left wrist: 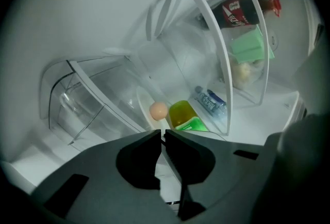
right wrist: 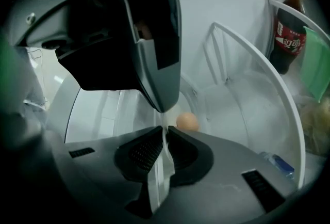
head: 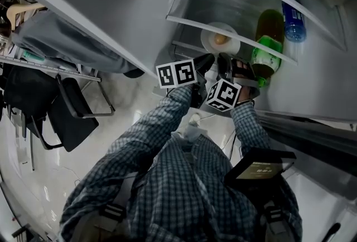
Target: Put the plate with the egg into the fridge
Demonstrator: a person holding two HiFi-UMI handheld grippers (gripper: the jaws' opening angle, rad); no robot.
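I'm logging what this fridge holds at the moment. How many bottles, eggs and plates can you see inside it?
Bottles: 3 (green-labelled bottle, blue-labelled bottle, cola bottle)
Eggs: 1 (egg)
Plates: 1 (plate under it)
Total: 5

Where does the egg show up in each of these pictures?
Head view: egg upper middle, on the white plate.
Left gripper view: centre, just above the jaws.
Right gripper view: centre, just above the jaws.
Shared landmark: blue-labelled bottle, to the egg's right in all three.
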